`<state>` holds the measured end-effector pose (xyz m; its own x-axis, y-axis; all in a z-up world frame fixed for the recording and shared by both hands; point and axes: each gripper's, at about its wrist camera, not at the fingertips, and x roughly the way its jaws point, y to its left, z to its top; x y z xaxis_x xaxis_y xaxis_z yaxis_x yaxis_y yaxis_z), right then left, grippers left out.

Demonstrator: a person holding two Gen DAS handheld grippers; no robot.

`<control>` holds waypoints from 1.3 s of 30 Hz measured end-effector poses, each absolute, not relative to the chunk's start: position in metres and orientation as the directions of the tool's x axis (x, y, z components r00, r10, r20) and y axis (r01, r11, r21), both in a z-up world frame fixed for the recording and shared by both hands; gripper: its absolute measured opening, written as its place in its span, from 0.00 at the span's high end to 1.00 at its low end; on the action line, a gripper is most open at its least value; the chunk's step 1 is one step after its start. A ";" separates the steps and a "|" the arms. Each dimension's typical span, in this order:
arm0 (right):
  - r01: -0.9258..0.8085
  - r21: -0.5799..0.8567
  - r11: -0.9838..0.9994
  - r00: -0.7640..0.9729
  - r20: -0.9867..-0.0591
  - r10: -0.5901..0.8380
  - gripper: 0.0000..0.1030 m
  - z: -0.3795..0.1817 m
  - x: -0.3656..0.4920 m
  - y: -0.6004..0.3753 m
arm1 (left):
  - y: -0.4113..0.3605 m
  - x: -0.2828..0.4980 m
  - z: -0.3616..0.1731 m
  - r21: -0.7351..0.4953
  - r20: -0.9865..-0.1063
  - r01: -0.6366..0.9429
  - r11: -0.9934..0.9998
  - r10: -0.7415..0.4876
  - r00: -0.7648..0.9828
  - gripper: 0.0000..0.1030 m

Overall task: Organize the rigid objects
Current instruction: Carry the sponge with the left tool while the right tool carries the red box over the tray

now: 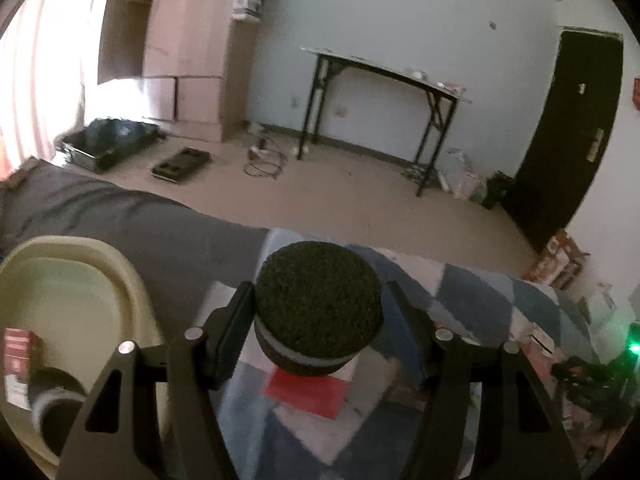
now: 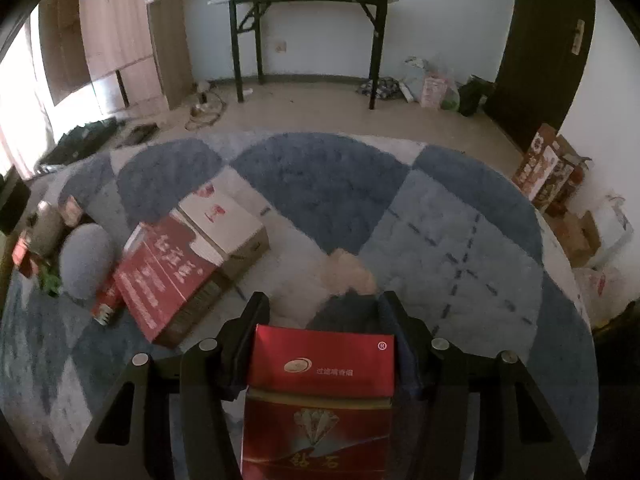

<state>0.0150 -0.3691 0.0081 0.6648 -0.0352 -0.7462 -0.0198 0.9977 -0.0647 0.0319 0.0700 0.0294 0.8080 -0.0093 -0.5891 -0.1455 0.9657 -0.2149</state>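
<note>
dim room, blown-out window [image 1: 36, 80] glare at left, soft blur, fisheye bending, dark corners.

The cream tray [image 1: 80, 280] is cut off by the left wrist view's left edge. A blurred dark cylinder [image 1: 52, 400] and a red-and-white box [image 1: 16, 356] in it are partly hidden. The red carton [image 2: 320, 400] runs off the right wrist view's bottom edge. Items left of the red-and-white cardboard box [image 2: 192, 264] are too blurred to identify.
</note>
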 end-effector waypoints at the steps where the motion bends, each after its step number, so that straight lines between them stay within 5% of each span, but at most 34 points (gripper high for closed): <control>1: -0.016 -0.059 0.998 0.676 -0.736 -0.033 0.45 0.012 0.013 -0.371 | 0.073 0.030 0.032 -0.226 -0.581 -0.146 0.963 -0.013 0.814 0.36; 6: -0.006 -0.035 0.999 0.708 -0.706 -0.020 0.45 0.023 0.005 -0.380 | 0.082 0.024 0.039 -0.207 -0.568 -0.188 0.960 0.039 0.822 0.36; 10: -0.025 -0.001 1.000 0.793 -0.609 0.019 0.45 0.041 -0.010 -0.378 | 0.089 0.019 0.042 -0.035 -0.571 -0.303 0.952 0.229 0.788 0.37; 20: -0.323 0.089 0.942 0.805 -0.497 0.323 0.45 0.109 -0.058 -0.278 | 0.226 -0.056 0.042 -0.183 -0.599 -0.624 0.760 0.417 0.684 0.37; 28: -0.754 0.057 0.654 0.486 -0.622 0.614 0.45 0.114 -0.033 -0.033 | 0.310 -0.121 0.011 -0.314 -0.671 -0.749 0.583 0.422 0.609 0.37; 39: -0.853 -0.007 0.522 0.315 -0.805 0.504 0.45 0.042 0.029 0.149 | 0.316 -0.112 -0.009 -0.291 -0.733 -0.754 0.589 0.370 0.571 0.37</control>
